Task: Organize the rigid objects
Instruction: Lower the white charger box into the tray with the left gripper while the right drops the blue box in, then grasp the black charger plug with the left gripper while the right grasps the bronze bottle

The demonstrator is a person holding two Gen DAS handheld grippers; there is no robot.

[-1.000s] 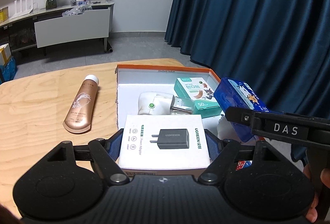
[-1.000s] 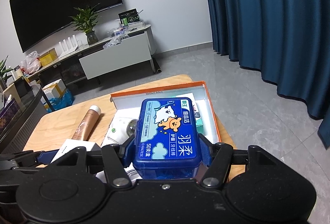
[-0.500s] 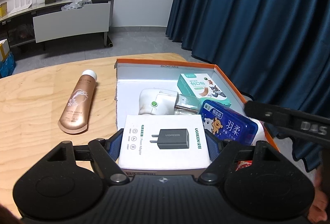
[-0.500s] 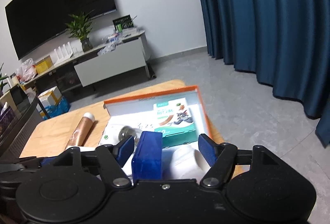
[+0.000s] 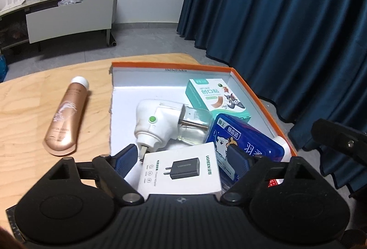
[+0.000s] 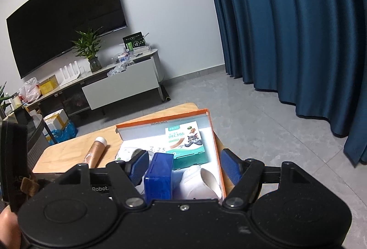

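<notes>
Left gripper [image 5: 181,158]: jaws opening; the white charger box [image 5: 181,172] lies between them, with a gap on the left side and the right pad close beside it, so nothing is clamped.
Right gripper [image 6: 184,165]: jaws apart, nothing gripped; the blue floss case [image 6: 159,176] sits between them, nearer the left pad, with a clear gap to the right pad.
Orange-rimmed box [image 5: 252,90]: open, white inside, on the far right part of the wooden worktop [image 5: 27,111].
White charger box: at the near edge of the orange-rimmed box, tilted, printed face up.
Blue floss case: in the near right corner of the orange-rimmed box, partly under the charger box in the left wrist view.
White plug-in device [image 5: 160,125]: lying on its side in the middle of the box, its clear bottle toward the right.
Teal plaster carton [image 5: 215,97]: at the far right of the box, just behind the floss case.
White rounded object [image 6: 201,184]: near right corner of the box, beside the floss case; I cannot tell what it is.
Copper tube [image 5: 66,118]: lying on the worktop left of the box, white cap away from the camera, apart from the box.
Person: part of 1 hand [image 6: 9,228] shows at the lower left edge of the right wrist view.
</notes>
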